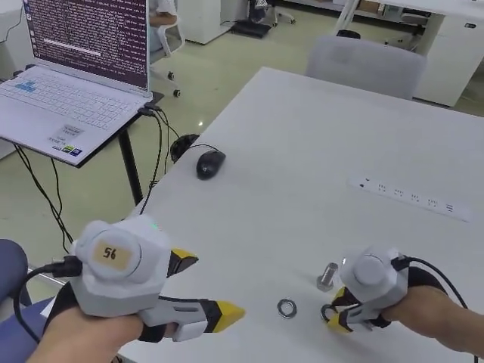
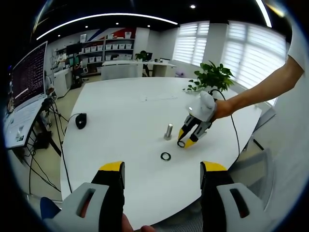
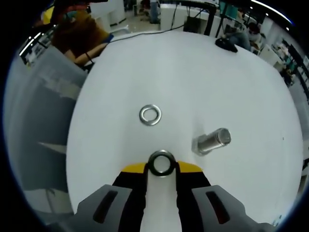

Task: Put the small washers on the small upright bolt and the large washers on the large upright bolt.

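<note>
A short metal bolt point(image 1: 327, 276) stands upright on the white table point(image 1: 302, 144) near its front edge. My right gripper point(image 1: 335, 315) hovers just in front of the bolt, shut on a metal washer point(image 3: 161, 163) pinched at its yellow tips. A second washer point(image 1: 286, 308) lies flat on the table left of that gripper. From the right gripper view, the loose washer point(image 3: 150, 115) and the bolt point(image 3: 212, 141) both lie ahead. My left gripper point(image 1: 206, 286) is off the table's front left corner, open and holding nothing. Its own view shows the bolt point(image 2: 168, 131), the loose washer point(image 2: 165, 156) and the right gripper point(image 2: 192, 136).
A black mouse point(image 1: 210, 163) with its cable lies near the table's left edge. A white power strip point(image 1: 412, 198) sits at the right. An open laptop point(image 1: 68, 83) rests on a stand to the left, and a grey chair point(image 1: 363, 64) stands beyond the far edge.
</note>
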The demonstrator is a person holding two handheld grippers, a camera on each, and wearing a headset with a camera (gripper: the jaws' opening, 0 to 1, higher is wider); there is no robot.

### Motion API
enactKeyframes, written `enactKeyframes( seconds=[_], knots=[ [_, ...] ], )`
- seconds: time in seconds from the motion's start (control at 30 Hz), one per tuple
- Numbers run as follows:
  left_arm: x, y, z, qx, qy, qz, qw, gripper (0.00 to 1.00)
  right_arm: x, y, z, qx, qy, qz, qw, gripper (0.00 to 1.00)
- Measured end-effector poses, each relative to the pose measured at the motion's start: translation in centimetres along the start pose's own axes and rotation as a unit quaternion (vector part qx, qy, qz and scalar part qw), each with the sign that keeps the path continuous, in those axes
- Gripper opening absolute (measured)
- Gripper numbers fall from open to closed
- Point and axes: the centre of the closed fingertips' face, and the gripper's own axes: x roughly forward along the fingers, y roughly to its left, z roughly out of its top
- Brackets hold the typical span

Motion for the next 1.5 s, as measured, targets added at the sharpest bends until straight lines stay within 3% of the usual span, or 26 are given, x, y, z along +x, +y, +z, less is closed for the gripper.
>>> enactKeyframes(
  seconds=[0.43,0.77,0.97,1.23,1.5],
  knots=[
    [0.5,0.0,0.4,0.001,-0.004,-0.006,1.0000,0.62,-5.0,-2.0,2.0,-0.002,-0.025,-0.039,0.9989,0.23],
    [0.7,-0.2,0.7,0.002,-0.006,-0.009,0.9999,0.63,-7.1,-4.0,4.3,-0.031,-0.026,-0.055,0.9977,0.23],
    [0.7,-0.3,0.6,0.002,-0.005,-0.009,0.9999,0.63,-6.6,-5.4,5.1,-0.039,-0.016,-0.051,0.9978,0.23],
    [0.4,0.0,0.4,0.000,-0.004,-0.006,1.0000,0.63,-4.9,-5.4,4.7,-0.038,0.001,-0.034,0.9987,0.23],
    [0.2,0.3,0.2,-0.002,-0.002,-0.003,1.0000,0.63,-4.1,-5.7,4.3,-0.034,0.009,-0.034,0.9988,0.23]
  ],
)
